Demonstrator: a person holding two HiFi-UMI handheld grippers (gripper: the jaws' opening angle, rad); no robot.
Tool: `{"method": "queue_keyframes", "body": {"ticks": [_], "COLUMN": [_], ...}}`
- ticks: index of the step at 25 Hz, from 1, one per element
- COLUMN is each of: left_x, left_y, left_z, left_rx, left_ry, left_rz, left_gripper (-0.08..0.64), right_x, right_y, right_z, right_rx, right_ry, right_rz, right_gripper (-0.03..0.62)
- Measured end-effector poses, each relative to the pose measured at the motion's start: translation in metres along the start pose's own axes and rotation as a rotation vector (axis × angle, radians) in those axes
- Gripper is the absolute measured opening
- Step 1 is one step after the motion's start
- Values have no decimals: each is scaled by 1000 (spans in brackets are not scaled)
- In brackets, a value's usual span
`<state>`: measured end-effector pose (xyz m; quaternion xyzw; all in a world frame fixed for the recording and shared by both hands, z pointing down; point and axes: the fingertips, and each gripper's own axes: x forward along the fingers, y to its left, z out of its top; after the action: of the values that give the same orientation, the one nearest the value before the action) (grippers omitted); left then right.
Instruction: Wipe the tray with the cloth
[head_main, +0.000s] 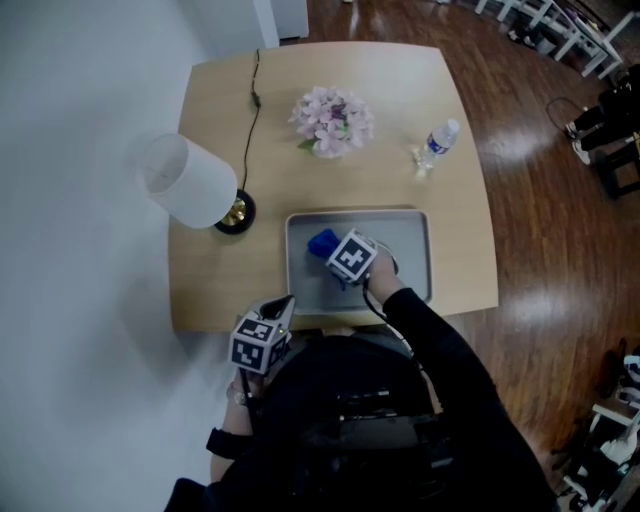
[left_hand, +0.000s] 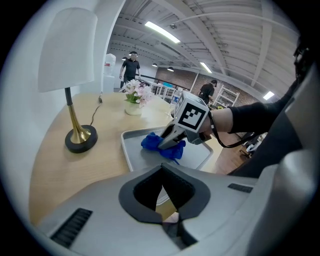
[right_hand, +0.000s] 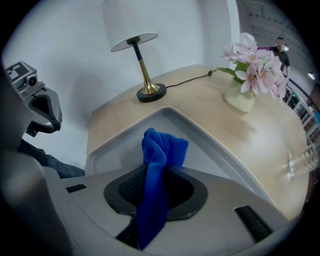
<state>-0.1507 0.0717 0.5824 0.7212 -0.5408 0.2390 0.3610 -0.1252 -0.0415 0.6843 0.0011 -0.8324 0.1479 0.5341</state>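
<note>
A grey tray (head_main: 410, 245) lies at the near edge of the wooden table (head_main: 450, 180). My right gripper (head_main: 335, 262) is over the tray's left half, shut on a bunched blue cloth (head_main: 322, 243) whose free end rests on the tray floor. In the right gripper view the cloth (right_hand: 162, 150) runs up between the jaws of the right gripper (right_hand: 156, 172) onto the tray (right_hand: 210, 150). The left gripper view shows that same gripper (left_hand: 164, 142) pressing the cloth (left_hand: 152, 141) down. My left gripper (head_main: 282, 308) hovers off the table's near edge, left of the tray, shut and holding nothing; its jaws (left_hand: 162, 172) point toward the tray (left_hand: 130, 150).
A white-shaded lamp (head_main: 185, 180) with a brass base (head_main: 234, 213) stands left of the tray, its cord (head_main: 250, 120) running to the back. A vase of pink flowers (head_main: 333, 122) and a lying water bottle (head_main: 437, 142) sit farther back. Wooden floor (head_main: 560, 260) lies to the right.
</note>
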Motion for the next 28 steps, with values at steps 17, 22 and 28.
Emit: {"method": "queue_keyframes", "body": {"ticks": [17,22,28], "left_x": [12,14,18], "left_y": [-29,-30,-25], "left_z": [-3,6,13], "left_rx": [76,84,55], "left_ry": [19,18,13], "left_rz": [-63,-55,-24], "left_gripper": [0,1,0], "right_x": [-2,-8,-32], "right_y": [100,91,20], "right_z": [-65,-62,-52], "right_rx": [-32,-29,24], "right_ry": [-10,-25,-60], "right_rz": [143,161,55], "right_gripper": [94,93,94]}}
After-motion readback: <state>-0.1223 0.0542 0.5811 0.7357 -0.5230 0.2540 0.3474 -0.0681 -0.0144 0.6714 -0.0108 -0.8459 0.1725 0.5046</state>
